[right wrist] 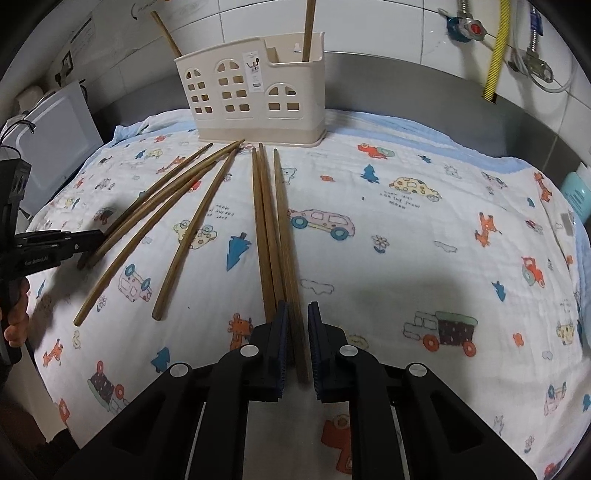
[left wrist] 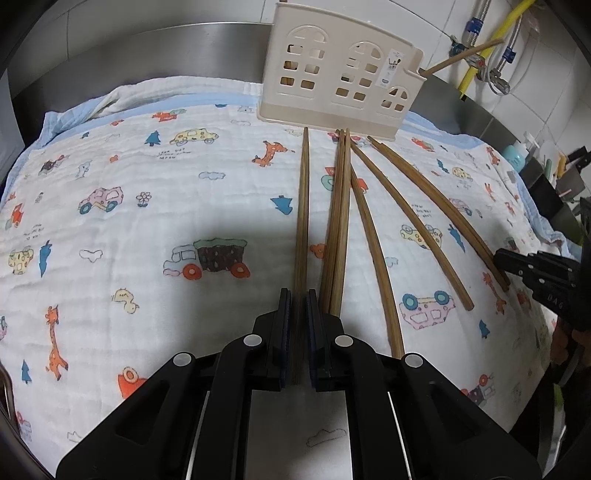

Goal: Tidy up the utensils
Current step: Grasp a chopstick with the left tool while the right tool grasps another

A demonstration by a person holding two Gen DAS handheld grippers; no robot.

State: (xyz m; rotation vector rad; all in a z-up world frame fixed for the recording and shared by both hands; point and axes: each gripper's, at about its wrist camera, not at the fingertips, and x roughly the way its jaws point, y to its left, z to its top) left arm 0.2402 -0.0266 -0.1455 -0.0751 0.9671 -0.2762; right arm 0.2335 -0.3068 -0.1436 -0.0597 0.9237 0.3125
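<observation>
A cream house-shaped utensil holder [left wrist: 332,81] [right wrist: 255,99] stands at the far edge of a cartoon-print cloth [left wrist: 147,221] [right wrist: 406,258]. Two chopsticks [right wrist: 308,29] stand in it. Several brown chopsticks lie fanned on the cloth in front of the holder. My left gripper [left wrist: 298,295] is shut on the near end of the leftmost chopstick [left wrist: 302,221]. My right gripper [right wrist: 297,306] is shut on the near end of the rightmost chopstick [right wrist: 286,240]. Each gripper shows at the edge of the other's view: the right gripper [left wrist: 498,258] and the left gripper [right wrist: 96,236].
A steel backsplash [left wrist: 166,55] and a tiled wall rise behind the cloth, with a yellow hose [right wrist: 496,48] and valves at the right. A teal bottle [right wrist: 576,195] sits at the right edge and a white appliance [right wrist: 59,147] at the left. A person's hand [right wrist: 14,321] holds the left gripper.
</observation>
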